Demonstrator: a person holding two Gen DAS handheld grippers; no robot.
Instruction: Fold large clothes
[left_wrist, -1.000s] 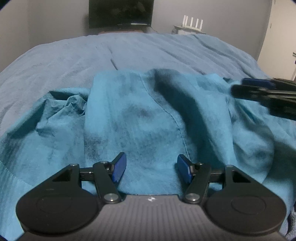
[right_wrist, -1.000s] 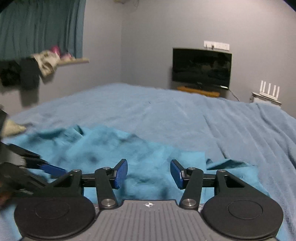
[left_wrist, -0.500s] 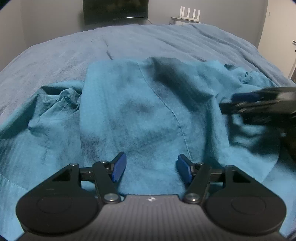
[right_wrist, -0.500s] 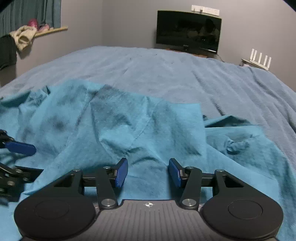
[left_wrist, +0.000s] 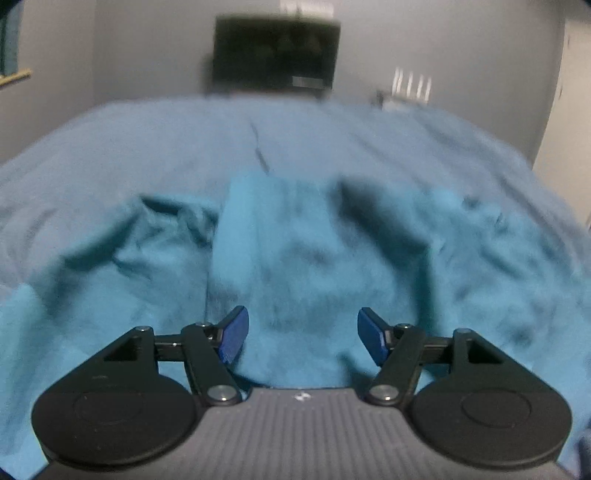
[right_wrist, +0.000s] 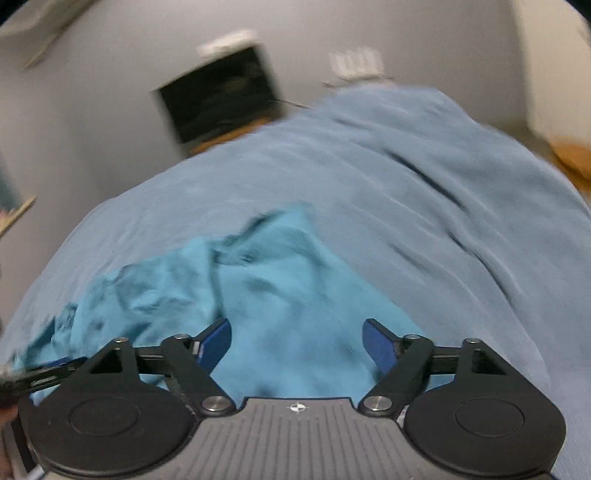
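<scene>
Right wrist view shows my right gripper (right_wrist: 295, 345), jaws just widened and empty, like the open left gripper (left_wrist: 303, 334), above the limp teal garment (right_wrist: 280, 295) rumpled near the bed's (right_wrist: 443, 206) front edge, best pinched at a hem.

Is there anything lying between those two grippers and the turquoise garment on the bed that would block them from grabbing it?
Nothing visible does. The turquoise garment lies crumpled on the blue bedspread, directly beneath the left gripper and the right gripper. Both stand open with only cloth below them; the right one's jaws have just been opening, with nothing pinched between them.
</scene>
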